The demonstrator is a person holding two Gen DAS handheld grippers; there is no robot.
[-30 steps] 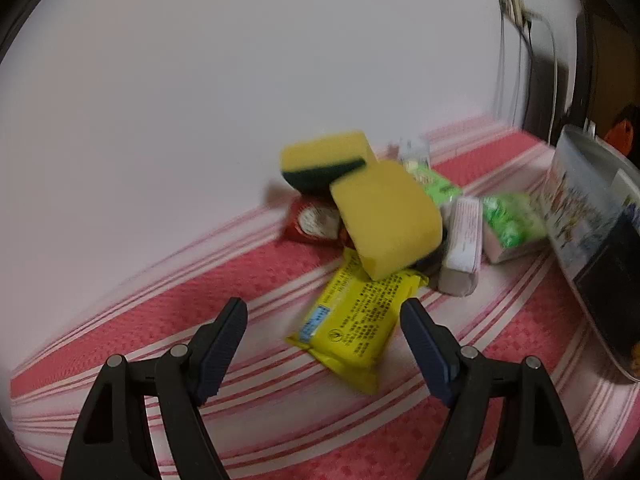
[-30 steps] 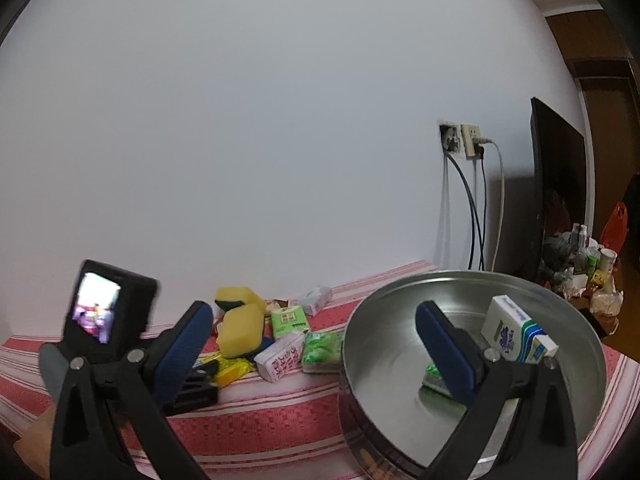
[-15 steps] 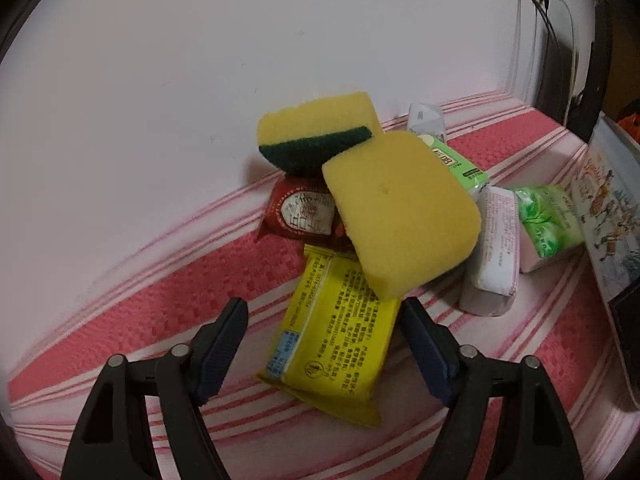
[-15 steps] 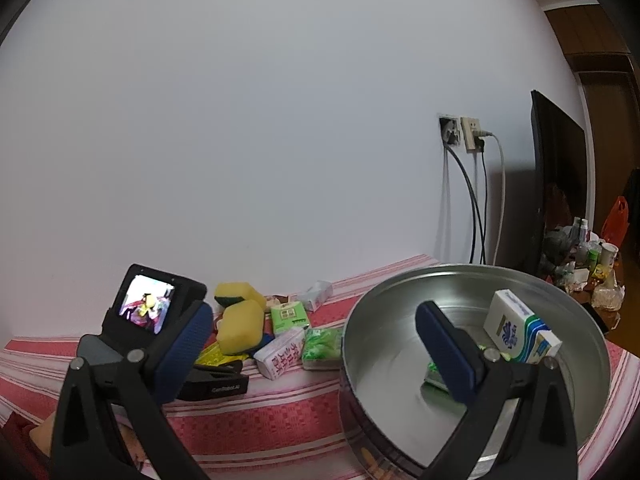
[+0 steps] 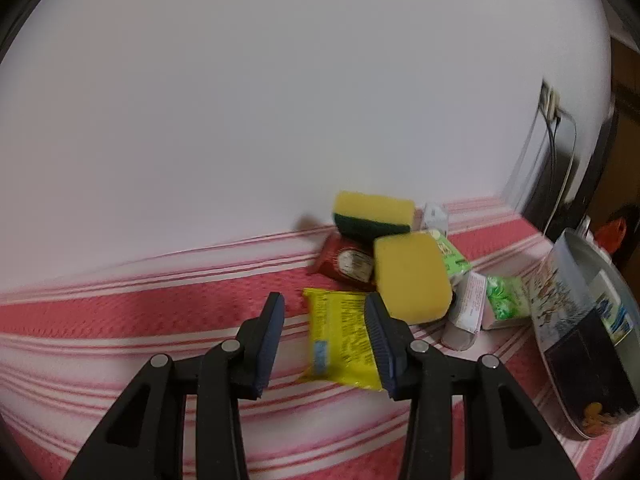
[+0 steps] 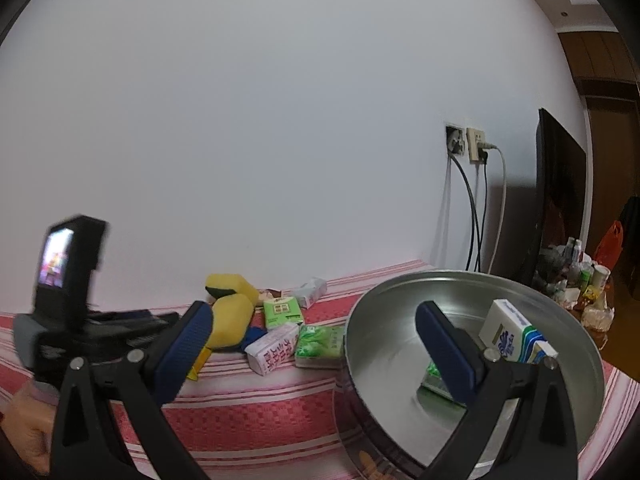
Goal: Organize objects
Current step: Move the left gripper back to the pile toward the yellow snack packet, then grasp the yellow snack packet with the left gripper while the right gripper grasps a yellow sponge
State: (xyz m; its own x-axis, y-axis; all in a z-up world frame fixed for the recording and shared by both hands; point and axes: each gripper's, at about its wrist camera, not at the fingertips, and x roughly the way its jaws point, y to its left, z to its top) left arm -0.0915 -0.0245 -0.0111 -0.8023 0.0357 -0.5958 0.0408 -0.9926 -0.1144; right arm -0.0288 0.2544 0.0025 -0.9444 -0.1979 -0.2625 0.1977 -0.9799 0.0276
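A pile of small items lies on the red striped cloth by the wall: two yellow sponges (image 5: 410, 276) (image 6: 230, 318), a yellow packet (image 5: 342, 328), a red packet (image 5: 344, 264), green packs (image 6: 320, 340) and a white carton (image 6: 272, 348). My left gripper (image 5: 324, 316) is partly closed and empty, its right finger (image 5: 378, 332) over the yellow packet's right part; its body shows in the right wrist view (image 6: 80, 320). My right gripper (image 6: 312, 344) is wide open and empty, in front of the round metal tin (image 6: 472, 280), which holds a white-blue box (image 6: 512, 332) and a green pack.
The white wall stands close behind the pile. Wall sockets with cables (image 6: 468, 200) and a dark screen (image 6: 560, 208) are at the right. Bottles and clutter (image 6: 580, 280) sit beyond the tin. The tin's printed side (image 5: 568, 320) is to the right of the pile.
My left gripper's fingers have narrowed a lot, and it has pulled back from the pile and shifted left of the sponges. The right gripper has stayed wide open by the tin.
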